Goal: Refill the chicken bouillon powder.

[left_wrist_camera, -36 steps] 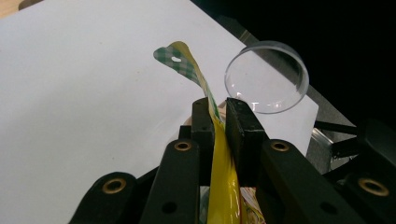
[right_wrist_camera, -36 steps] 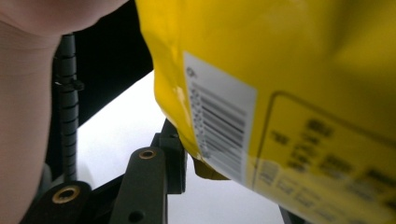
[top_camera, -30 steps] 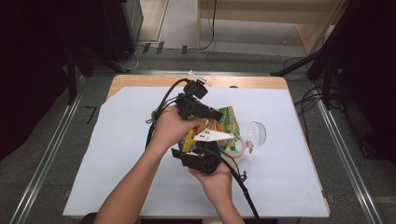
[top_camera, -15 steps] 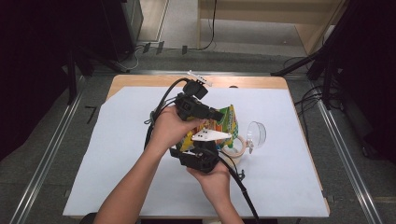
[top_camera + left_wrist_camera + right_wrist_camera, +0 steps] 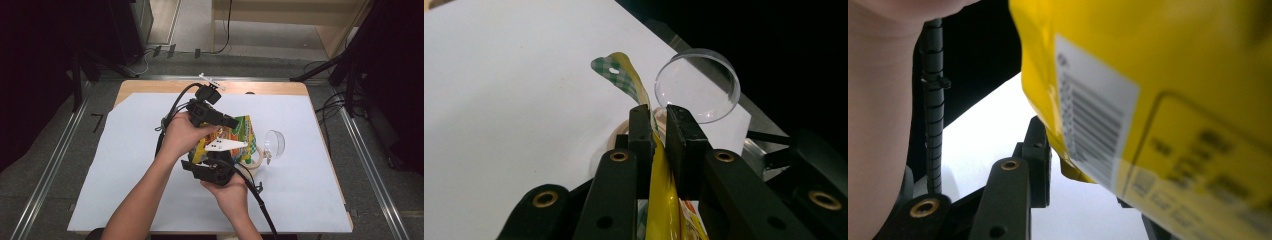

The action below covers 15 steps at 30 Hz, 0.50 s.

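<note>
A yellow snack bag [image 5: 241,131] with a green checked top hangs above the white sheet, held between my two grippers. In the high view my left gripper [image 5: 231,122] reaches in from the left at the bag's upper edge. The left gripper view shows that gripper [image 5: 658,120] shut on the thin yellow edge of the bag [image 5: 663,200], just below the hang hole. My right gripper [image 5: 220,157] comes from below with its white plate on top. In the right gripper view, my right gripper [image 5: 1083,165] has the bag's [image 5: 1168,90] barcode corner between its jaws; the right jaw is mostly hidden.
A clear round dish [image 5: 274,142] lies on the white sheet [image 5: 125,165] to the right of the bag, also seen as the clear dish [image 5: 698,82]. A pale ring [image 5: 255,161] lies under the bag. The table's edges run close on every side.
</note>
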Available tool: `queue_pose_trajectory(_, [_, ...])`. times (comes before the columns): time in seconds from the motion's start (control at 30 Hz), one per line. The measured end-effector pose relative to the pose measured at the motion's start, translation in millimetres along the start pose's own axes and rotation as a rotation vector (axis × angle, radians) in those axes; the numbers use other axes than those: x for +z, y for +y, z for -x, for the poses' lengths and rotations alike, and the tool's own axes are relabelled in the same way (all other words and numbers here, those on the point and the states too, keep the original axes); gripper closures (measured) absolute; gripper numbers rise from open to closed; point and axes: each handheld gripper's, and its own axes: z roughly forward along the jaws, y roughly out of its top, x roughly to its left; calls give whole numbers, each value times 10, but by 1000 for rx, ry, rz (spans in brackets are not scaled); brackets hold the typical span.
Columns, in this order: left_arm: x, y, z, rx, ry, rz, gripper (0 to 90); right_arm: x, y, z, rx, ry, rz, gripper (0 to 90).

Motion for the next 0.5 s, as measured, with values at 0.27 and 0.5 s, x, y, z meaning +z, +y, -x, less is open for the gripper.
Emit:
queue_pose_trajectory(0.27, [-25, -22, -1, -1, 10, 14, 818, 28, 2, 15, -31, -1, 2, 692])
queue_pose_trajectory(0.5, [-43, -46, 37, 10, 10, 27, 819, 22, -23, 9, -36, -10, 17, 687])
